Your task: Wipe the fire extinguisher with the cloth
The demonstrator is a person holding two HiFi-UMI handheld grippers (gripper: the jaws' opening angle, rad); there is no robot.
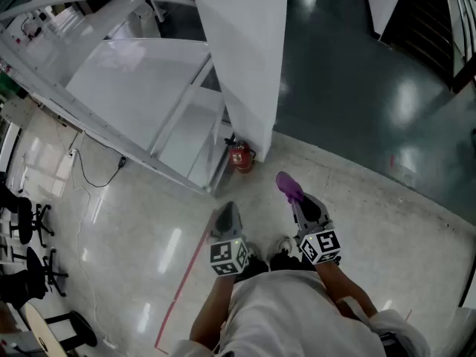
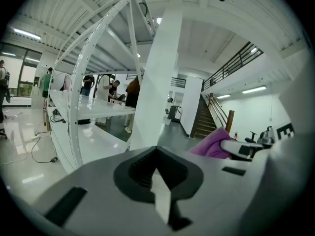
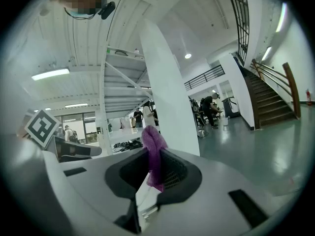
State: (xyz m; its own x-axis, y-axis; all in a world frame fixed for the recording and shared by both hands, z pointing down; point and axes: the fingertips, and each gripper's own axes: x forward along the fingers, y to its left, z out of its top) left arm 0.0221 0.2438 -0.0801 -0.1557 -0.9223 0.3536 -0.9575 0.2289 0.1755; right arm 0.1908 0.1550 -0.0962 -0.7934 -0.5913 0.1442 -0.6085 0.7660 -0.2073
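Right tongs (image 1: 299,199) tight on cloth (image 1: 288,185), left tongs (image 1: 227,211) closed empty; fire extinguisher (image 1: 240,158) ahead.

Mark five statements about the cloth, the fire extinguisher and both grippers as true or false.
1. The right gripper is clamped on the purple cloth. True.
2. The fire extinguisher lies on a table. False: it sits on the floor beside the white pillar.
3. The left gripper holds a second cloth. False: its jaws are together on nothing.
4. The cloth is pressed against the extinguisher. False: they are apart.
5. The extinguisher is red. True.
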